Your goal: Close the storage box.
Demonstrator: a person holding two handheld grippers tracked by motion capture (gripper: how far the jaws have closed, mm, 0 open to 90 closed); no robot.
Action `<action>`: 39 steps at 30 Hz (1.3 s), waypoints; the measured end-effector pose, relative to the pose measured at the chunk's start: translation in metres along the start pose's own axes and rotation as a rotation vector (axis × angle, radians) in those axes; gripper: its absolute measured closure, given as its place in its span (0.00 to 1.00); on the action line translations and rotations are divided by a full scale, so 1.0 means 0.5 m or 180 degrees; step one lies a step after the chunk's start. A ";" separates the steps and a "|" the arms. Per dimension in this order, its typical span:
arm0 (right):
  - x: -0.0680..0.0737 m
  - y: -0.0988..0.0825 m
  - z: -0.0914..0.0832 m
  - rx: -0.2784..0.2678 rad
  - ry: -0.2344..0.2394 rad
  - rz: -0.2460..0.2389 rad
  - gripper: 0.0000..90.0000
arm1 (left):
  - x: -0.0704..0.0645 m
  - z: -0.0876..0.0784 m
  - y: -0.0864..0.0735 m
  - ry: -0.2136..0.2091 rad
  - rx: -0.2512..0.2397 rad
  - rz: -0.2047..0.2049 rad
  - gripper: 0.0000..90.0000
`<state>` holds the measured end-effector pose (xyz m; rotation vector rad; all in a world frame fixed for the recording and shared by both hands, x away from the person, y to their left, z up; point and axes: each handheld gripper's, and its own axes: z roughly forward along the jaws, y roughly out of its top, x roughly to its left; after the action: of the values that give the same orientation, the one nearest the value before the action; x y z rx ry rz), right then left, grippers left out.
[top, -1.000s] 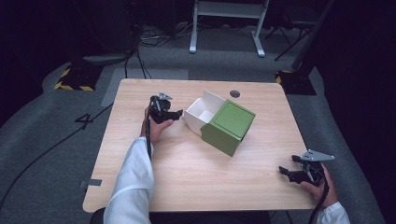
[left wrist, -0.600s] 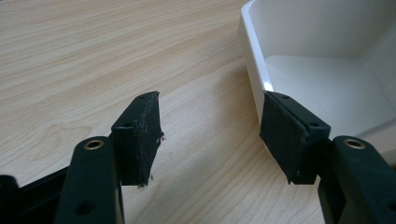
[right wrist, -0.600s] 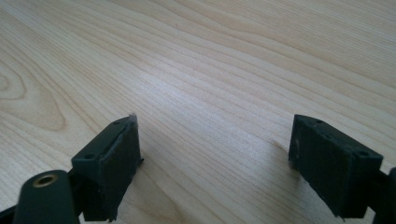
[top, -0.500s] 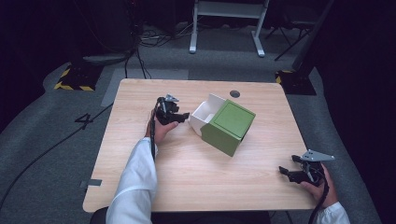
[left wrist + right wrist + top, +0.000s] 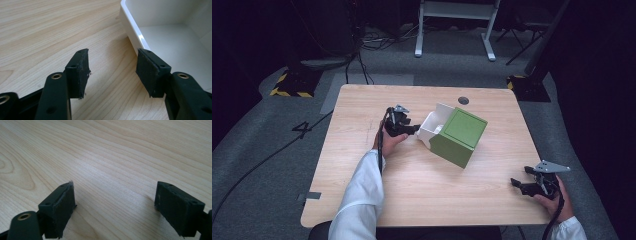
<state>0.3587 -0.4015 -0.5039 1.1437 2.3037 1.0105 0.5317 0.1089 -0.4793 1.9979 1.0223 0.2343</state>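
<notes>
A box (image 5: 452, 134) sat near the middle of the table (image 5: 362, 165), slightly toward the far side. It was white inside and out, with a square green lid (image 5: 464, 129) lying tilted across its right part, leaving the left part open. In the left gripper view the white rim (image 5: 131, 27) and the bare white inside (image 5: 172, 40) showed; the box stood turned at an angle to the table edges.

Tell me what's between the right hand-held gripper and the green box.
Bare wooden table in the high view separates the right hand-held gripper from the green box.
</notes>
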 end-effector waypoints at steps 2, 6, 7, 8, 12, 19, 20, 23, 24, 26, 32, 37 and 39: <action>0.000 0.000 0.000 -0.0001 -0.0002 -0.0001 0.18 | 0.005 0.005 0.001 -0.0045 -0.0017 -0.0049 0.49; 0.000 0.000 0.000 0.0001 0.0001 0.0002 0.18 | 0.005 0.007 0.010 -0.0114 -0.0076 -0.0046 0.51; 0.000 0.000 0.000 0.0000 -0.0001 -0.0001 0.18 | 0.005 0.006 0.012 -0.0146 -0.0086 -0.0041 0.51; 0.000 0.000 0.000 -0.0002 -0.0002 -0.0003 0.18 | 0.004 0.005 0.014 -0.0168 -0.0089 -0.0009 0.50; 0.000 0.000 0.000 -0.0002 -0.0004 -0.0003 0.18 | -0.001 0.006 0.020 -0.0264 -0.0062 0.0034 0.50; 0.000 0.000 0.000 0.0001 0.0002 0.0004 0.18 | -0.029 0.023 0.028 -0.0359 0.0006 0.0153 0.53; 0.000 0.000 0.000 0.0000 0.0002 0.0003 0.18 | -0.037 0.027 0.030 -0.0361 0.0026 0.0173 0.52; 0.000 0.000 0.000 0.0001 0.0001 0.0003 0.18 | -0.054 0.036 0.032 -0.0425 0.0056 0.0225 0.52; 0.000 0.000 0.000 0.0000 0.0000 0.0000 0.18 | -0.058 0.039 0.032 -0.0440 0.0046 0.0213 0.52; 0.000 0.000 0.000 -0.0002 -0.0001 -0.0002 0.18 | -0.063 0.043 0.031 -0.0451 0.0022 0.0178 0.52; 0.000 0.000 0.000 0.0001 0.0003 0.0003 0.18 | -0.073 0.048 0.028 -0.0476 -0.0005 0.0112 0.53; 0.000 0.000 0.000 0.0002 0.0003 0.0006 0.18 | -0.084 0.050 0.021 -0.0502 -0.0057 0.0108 0.53; 0.000 0.000 0.000 0.0001 0.0002 0.0004 0.18 | -0.088 0.049 0.020 -0.0496 -0.0055 0.0136 0.53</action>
<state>0.3588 -0.4016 -0.5039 1.1453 2.3040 1.0109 0.5213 0.0585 -0.4779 1.9901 0.8769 0.1078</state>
